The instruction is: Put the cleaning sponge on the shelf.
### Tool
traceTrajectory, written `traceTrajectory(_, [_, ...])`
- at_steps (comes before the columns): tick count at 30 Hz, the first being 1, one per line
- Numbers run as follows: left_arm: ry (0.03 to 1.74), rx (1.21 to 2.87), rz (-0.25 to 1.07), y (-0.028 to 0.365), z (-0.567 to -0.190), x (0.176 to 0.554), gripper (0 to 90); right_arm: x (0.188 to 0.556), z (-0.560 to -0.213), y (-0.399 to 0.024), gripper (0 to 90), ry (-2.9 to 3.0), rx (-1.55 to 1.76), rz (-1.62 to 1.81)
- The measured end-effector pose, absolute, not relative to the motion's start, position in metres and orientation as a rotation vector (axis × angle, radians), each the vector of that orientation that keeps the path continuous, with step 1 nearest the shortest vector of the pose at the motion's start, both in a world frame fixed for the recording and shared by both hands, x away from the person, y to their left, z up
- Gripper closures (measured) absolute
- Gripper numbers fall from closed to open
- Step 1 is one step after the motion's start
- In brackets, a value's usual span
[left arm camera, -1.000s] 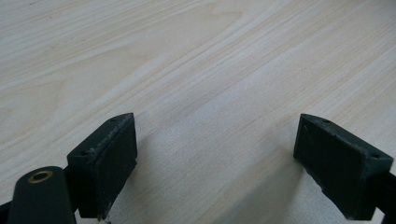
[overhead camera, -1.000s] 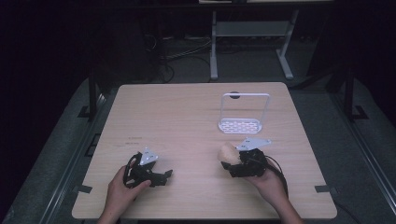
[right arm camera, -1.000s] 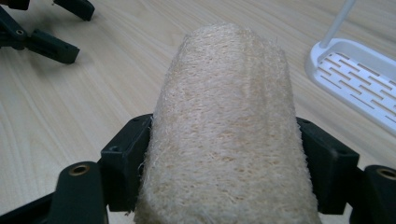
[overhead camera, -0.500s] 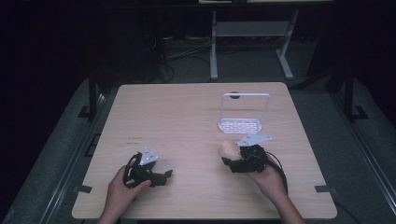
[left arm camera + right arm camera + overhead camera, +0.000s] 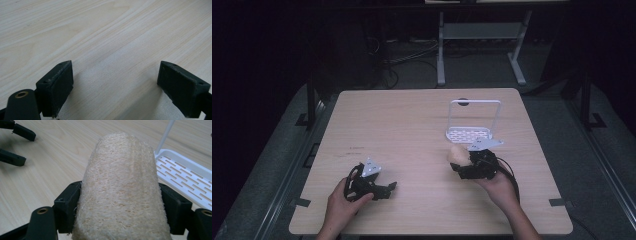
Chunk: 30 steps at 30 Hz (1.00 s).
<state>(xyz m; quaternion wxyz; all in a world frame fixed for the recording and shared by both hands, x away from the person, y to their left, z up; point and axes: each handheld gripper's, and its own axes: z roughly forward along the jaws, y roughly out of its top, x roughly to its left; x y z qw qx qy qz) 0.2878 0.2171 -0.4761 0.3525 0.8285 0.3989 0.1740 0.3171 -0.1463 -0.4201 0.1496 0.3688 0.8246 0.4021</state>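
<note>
The loofah (image 5: 122, 187) is being gripped between the jaws of the right gripper (image 5: 467, 167), just near of the white rack (image 5: 472, 134); placing it there is judged outstanding. The left gripper (image 5: 117, 87) is being held wide open, empty, above the table (image 5: 402, 125).

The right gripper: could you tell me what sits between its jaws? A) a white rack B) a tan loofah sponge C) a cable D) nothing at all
B: in the right gripper view both jaws of the right gripper press the sides of the loofah sponge.

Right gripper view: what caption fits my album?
Right gripper squeezing a loofah sponge beside the white slotted rack.
</note>
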Motion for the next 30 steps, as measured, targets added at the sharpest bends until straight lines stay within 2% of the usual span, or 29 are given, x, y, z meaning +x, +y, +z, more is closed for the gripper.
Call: traceTrajectory(30, [1.028,2.148,0.451,0.217,-0.476,0.288,12.8,0.353,-0.418,-0.158,26.9,2.316,1.134,1.123])
